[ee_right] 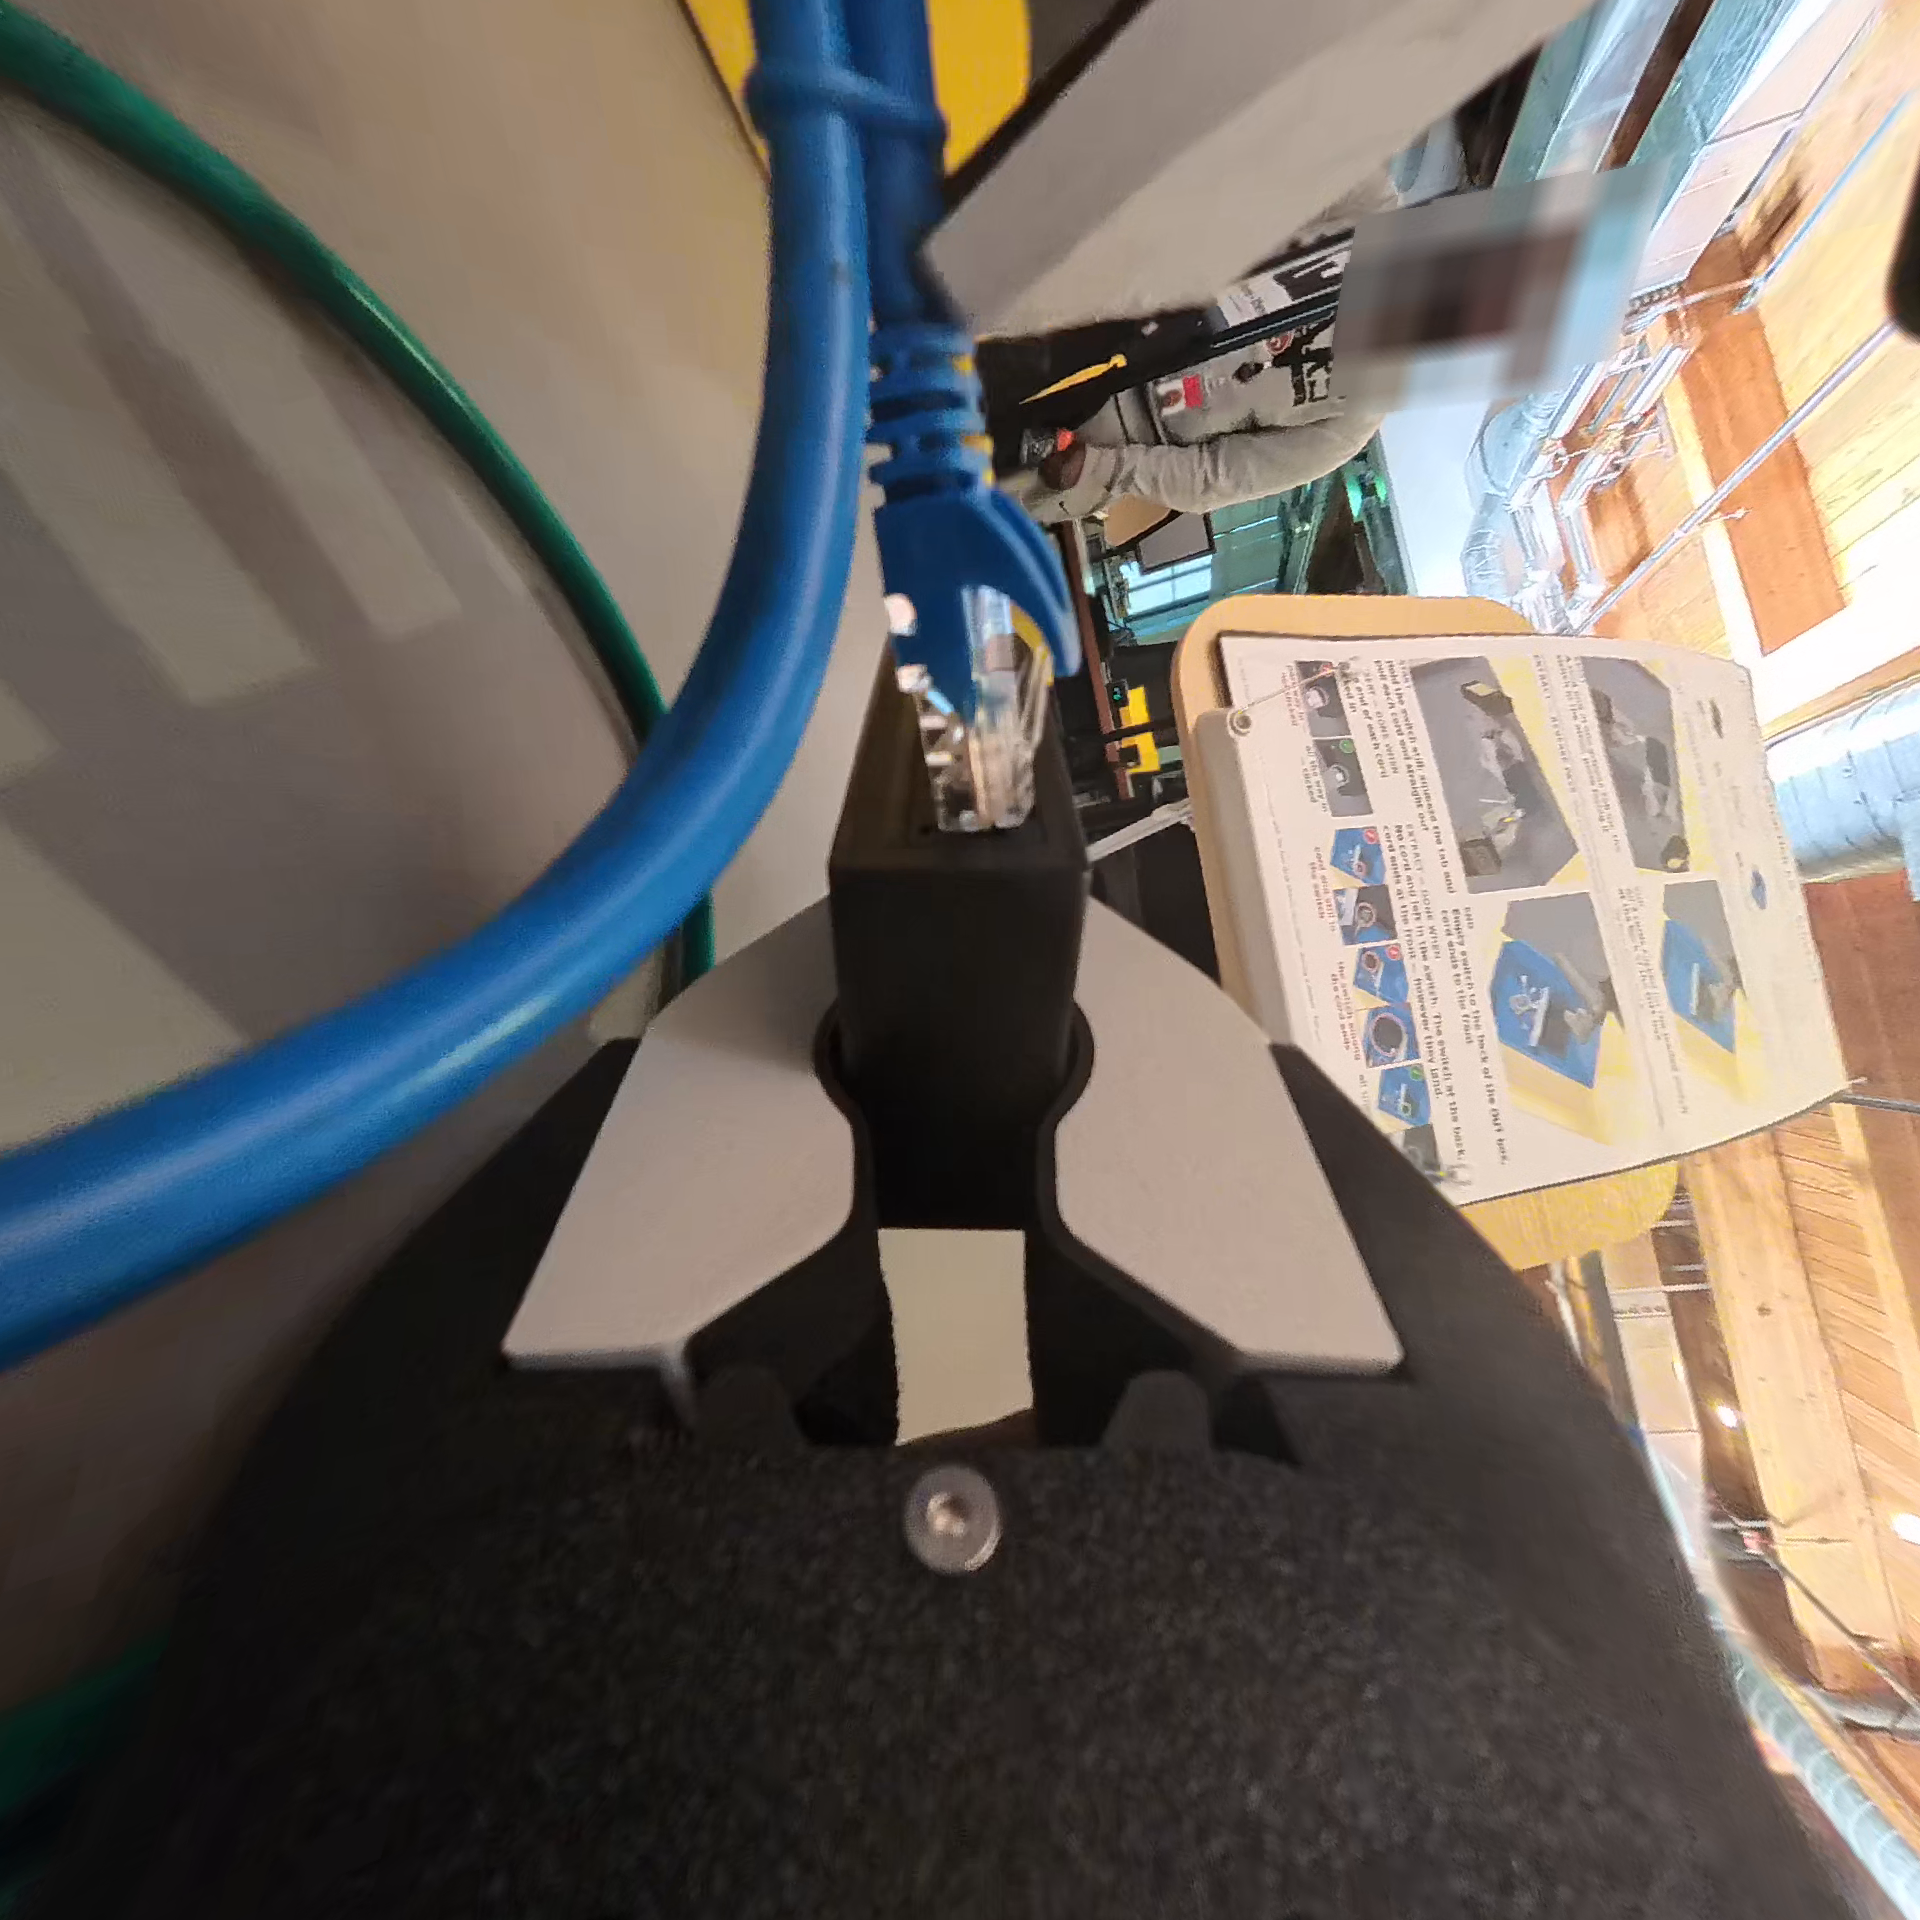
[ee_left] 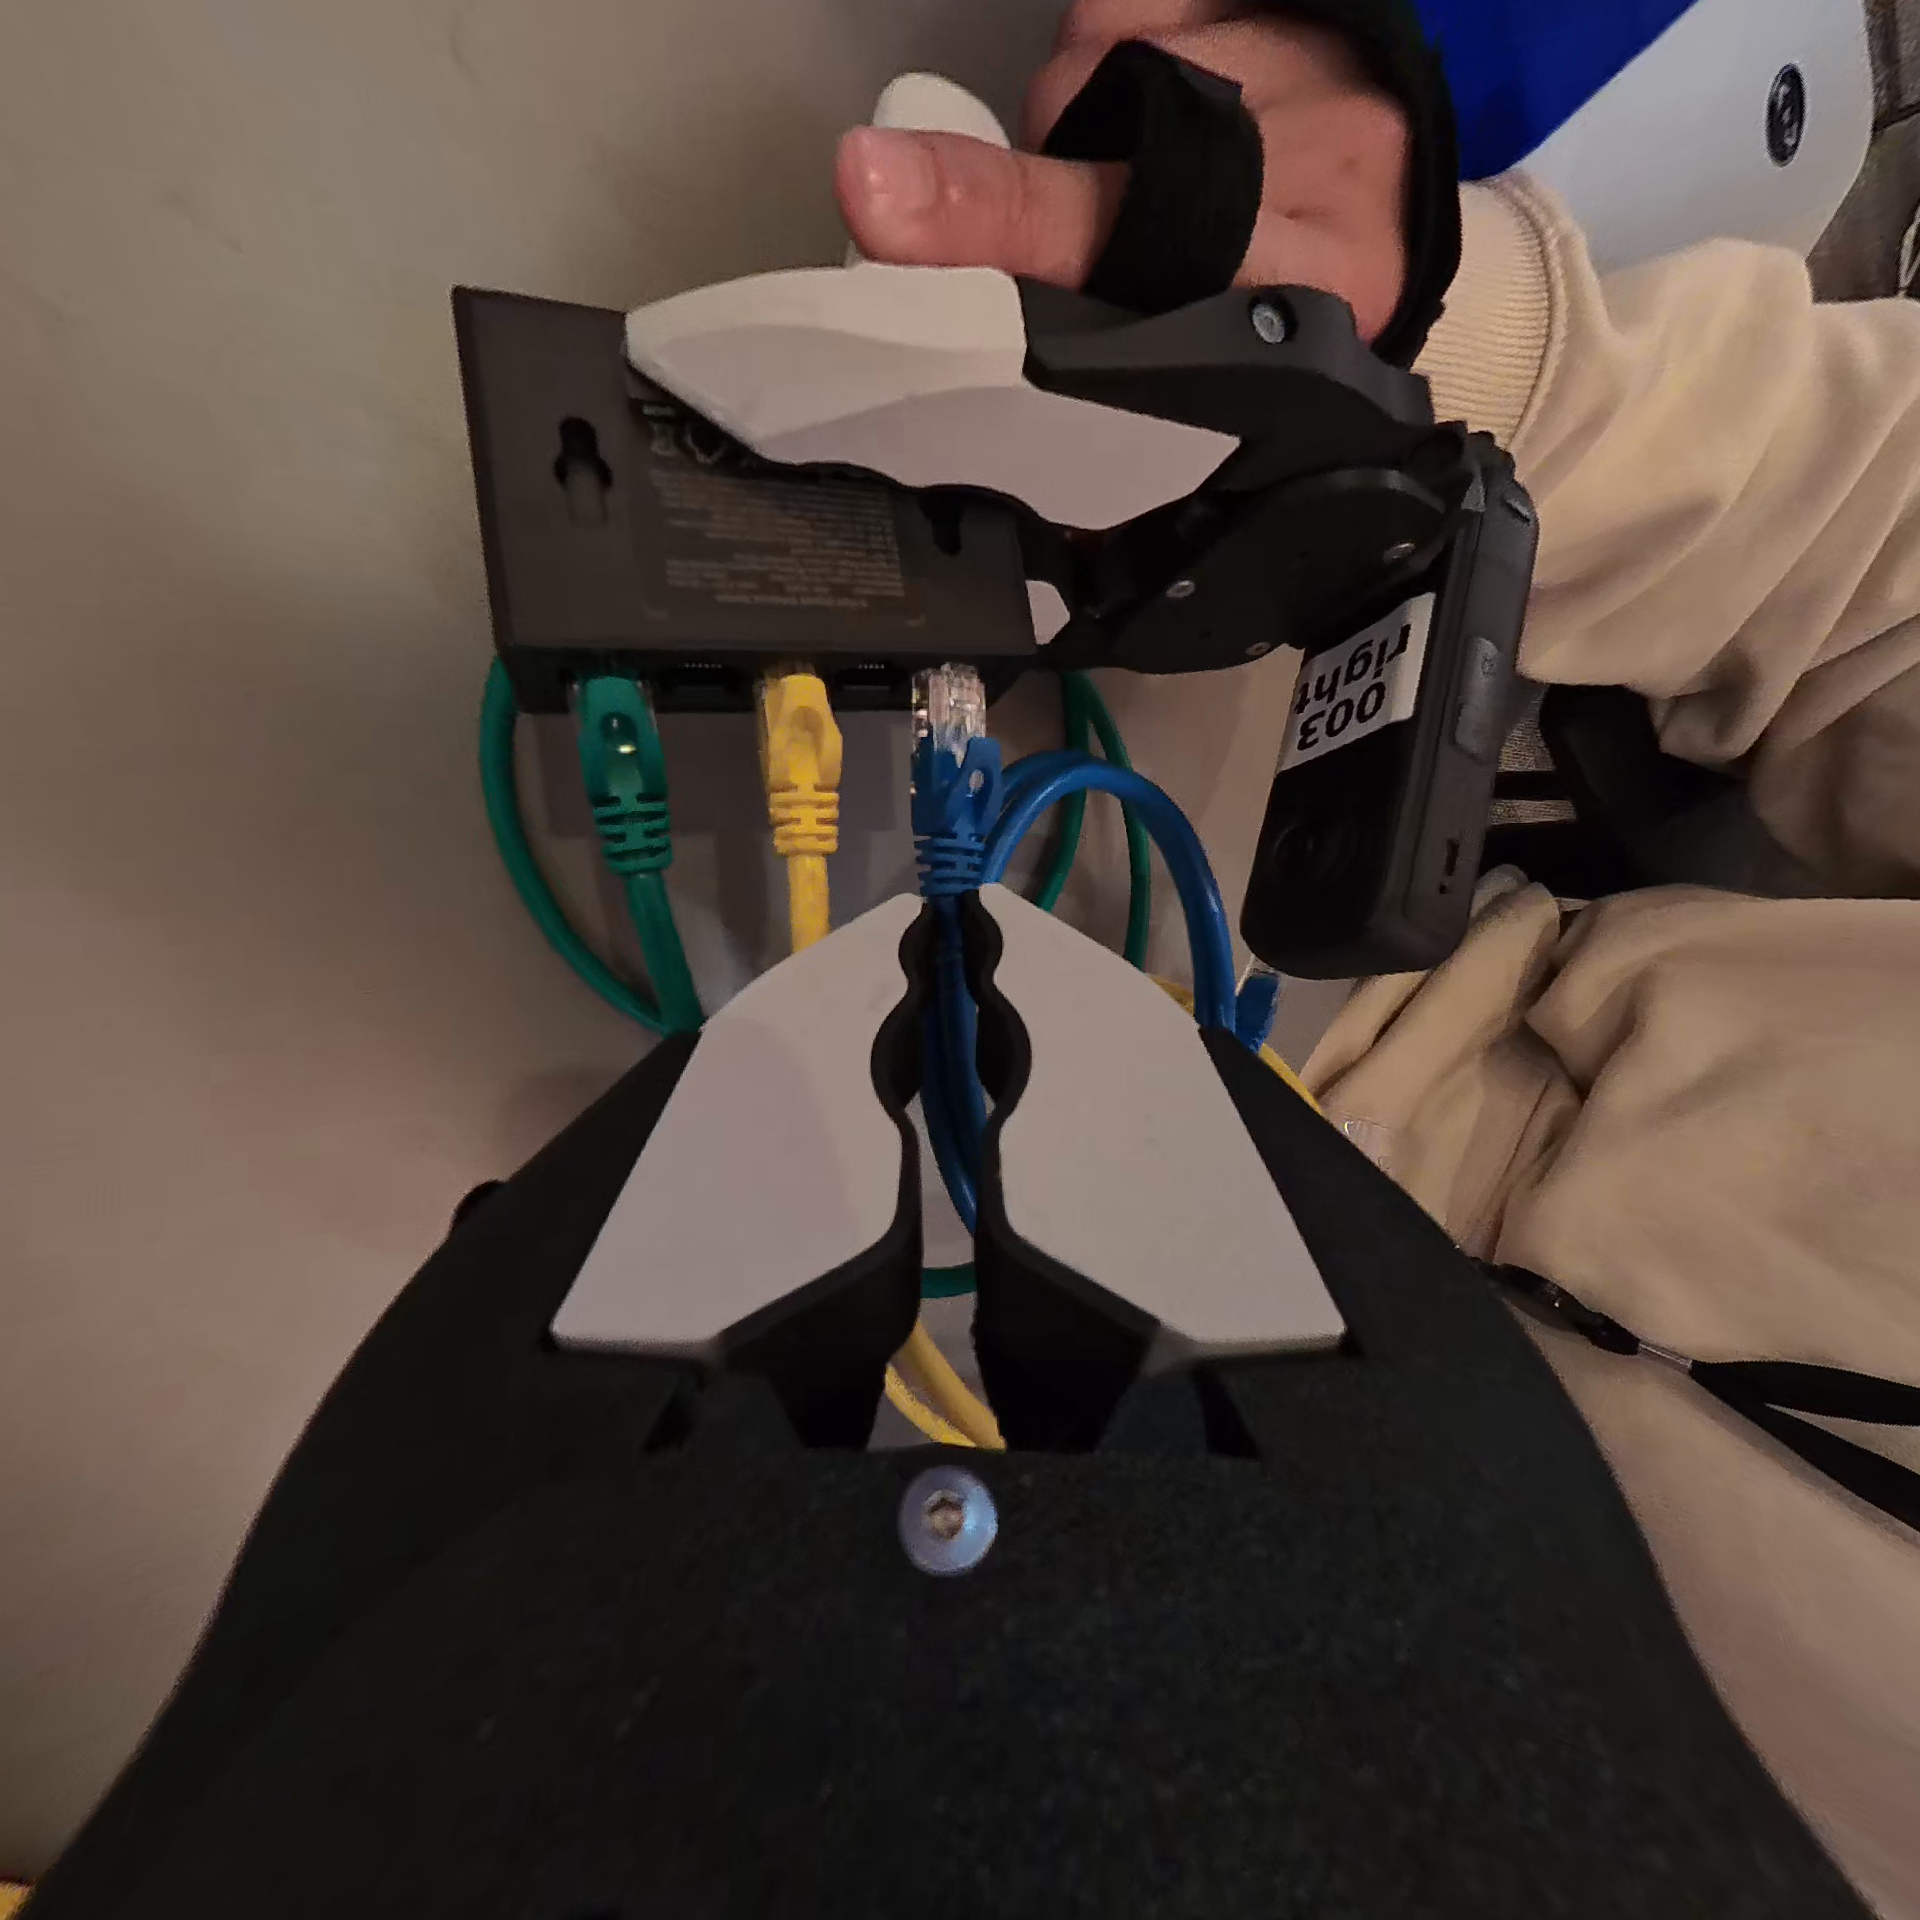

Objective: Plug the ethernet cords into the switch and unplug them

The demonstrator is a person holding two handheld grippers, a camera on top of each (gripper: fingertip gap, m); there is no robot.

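Note:
The black switch (ee_left: 748, 509) is lifted off the table, its underside toward the left wrist view. The right gripper (ee_left: 935, 416) is shut on its right end; in the right wrist view my right gripper (ee_right: 956, 956) clamps the switch's narrow end (ee_right: 956, 935). A green cord (ee_left: 623, 790) and a yellow cord (ee_left: 798, 779) are plugged into its ports. My left gripper (ee_left: 951, 914) is shut on the blue cord (ee_left: 951, 821) just behind its boot. The clear plug (ee_left: 948, 701) sits at the mouth of a port, mostly outside; it also shows in the right wrist view (ee_right: 982, 748).
Loops of blue (ee_left: 1164, 831), green (ee_left: 520, 894) and yellow cord (ee_left: 935, 1392) lie on the beige table (ee_left: 208, 831) under the switch. A person's hand (ee_left: 1091, 177) and cream sleeve (ee_left: 1662, 623) hold the right gripper. An instruction sheet (ee_right: 1507, 914) stands beyond the switch.

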